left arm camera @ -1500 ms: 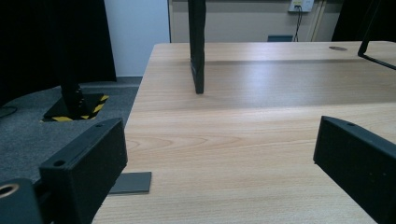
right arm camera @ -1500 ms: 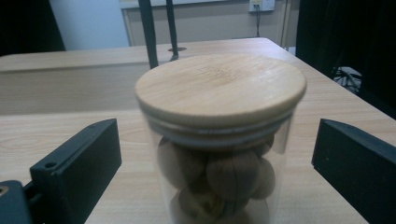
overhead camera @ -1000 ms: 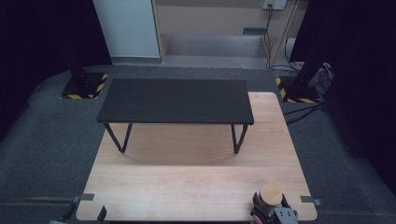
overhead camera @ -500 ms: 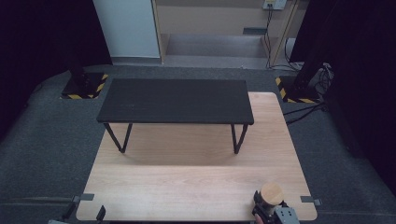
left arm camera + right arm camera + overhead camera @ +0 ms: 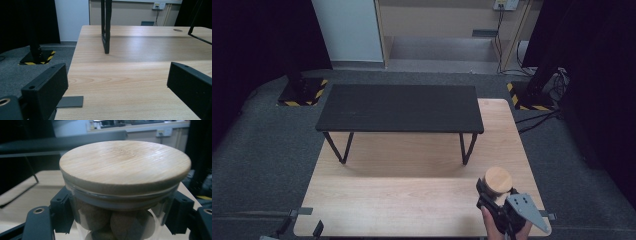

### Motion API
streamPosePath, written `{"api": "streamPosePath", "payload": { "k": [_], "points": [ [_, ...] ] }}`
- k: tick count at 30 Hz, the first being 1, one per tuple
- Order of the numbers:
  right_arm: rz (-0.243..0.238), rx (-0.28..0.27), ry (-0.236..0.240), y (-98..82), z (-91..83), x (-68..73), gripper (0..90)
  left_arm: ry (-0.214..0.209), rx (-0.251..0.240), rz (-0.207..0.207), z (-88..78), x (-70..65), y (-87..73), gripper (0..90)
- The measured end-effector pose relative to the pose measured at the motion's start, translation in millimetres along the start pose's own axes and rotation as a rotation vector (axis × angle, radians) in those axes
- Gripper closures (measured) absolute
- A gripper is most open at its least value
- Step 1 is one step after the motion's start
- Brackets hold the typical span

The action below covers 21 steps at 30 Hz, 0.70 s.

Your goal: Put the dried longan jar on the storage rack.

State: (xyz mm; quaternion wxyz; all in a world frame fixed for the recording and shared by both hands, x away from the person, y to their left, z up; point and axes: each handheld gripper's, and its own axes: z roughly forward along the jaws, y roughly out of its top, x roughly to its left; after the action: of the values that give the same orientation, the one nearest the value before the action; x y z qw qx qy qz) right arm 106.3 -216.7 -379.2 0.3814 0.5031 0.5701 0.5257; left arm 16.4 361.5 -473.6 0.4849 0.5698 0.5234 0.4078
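A glass jar [image 5: 498, 181] with a round wooden lid [image 5: 125, 162] holds several brown round pieces [image 5: 130, 225]. My right gripper [image 5: 495, 194] is shut on it, black pads [image 5: 61, 212] pressing the glass on both sides just under the lid. The jar hangs upright above the near right corner of the wooden table [image 5: 412, 200], and a hand holds the gripper from below. At the near left corner, my left gripper [image 5: 299, 230] stands open [image 5: 116, 75] with nothing between its fingers; one of them is off the table's left edge.
A low black bench [image 5: 399, 107] on thin metal legs [image 5: 106, 27] stands across the far half of the wooden table. Grey carpet surrounds the table. Yellow-and-black striped stand bases [image 5: 302, 92] sit at the far left and far right.
The right gripper has risen with the jar, which now sits higher in the high view, and the gripper's grey plate has come into sight. The left gripper has stayed put.
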Motion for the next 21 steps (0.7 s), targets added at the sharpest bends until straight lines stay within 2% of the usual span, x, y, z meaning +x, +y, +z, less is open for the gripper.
{"api": "streamPosePath", "payload": {
  "k": [1, 2, 6, 7, 8, 14, 21],
  "points": [
    [0.0, 0.0, 0.0, 0.0, 0.0, 0.0, 25.4, 0.0, 0.0, 0.0, 0.0, 0.0, 0.0, 2.1],
    [-0.021, -0.001, 0.018, 15.8, 7.8, 2.3, 25.4, -0.004, -0.001, -0.001, -0.8, 0.5, 0.5, 2.1],
    [-0.048, -0.004, 0.05, 43.7, 25.6, 6.0, 25.4, -0.011, -0.001, 0.001, -2.5, 2.0, 1.7, 2.1],
    [-0.048, -0.004, 0.05, 43.7, 25.6, 6.0, 25.4, -0.011, -0.001, 0.001, -2.5, 2.0, 1.7, 2.1],
    [-0.054, -0.012, 0.066, 54.5, 34.0, 6.8, 25.4, -0.016, -0.001, -0.002, -3.7, 2.4, 2.5, 2.1],
    [-0.053, -0.025, 0.102, 84.2, 57.4, 9.9, 25.4, -0.024, -0.004, 0.003, -6.6, 1.7, 4.5, 2.1],
    [-0.063, -0.017, 0.11, 110.7, 89.1, 11.5, 25.4, -0.037, -0.003, 0.004, -6.5, 1.6, 4.7, 2.1]
  ]
}}
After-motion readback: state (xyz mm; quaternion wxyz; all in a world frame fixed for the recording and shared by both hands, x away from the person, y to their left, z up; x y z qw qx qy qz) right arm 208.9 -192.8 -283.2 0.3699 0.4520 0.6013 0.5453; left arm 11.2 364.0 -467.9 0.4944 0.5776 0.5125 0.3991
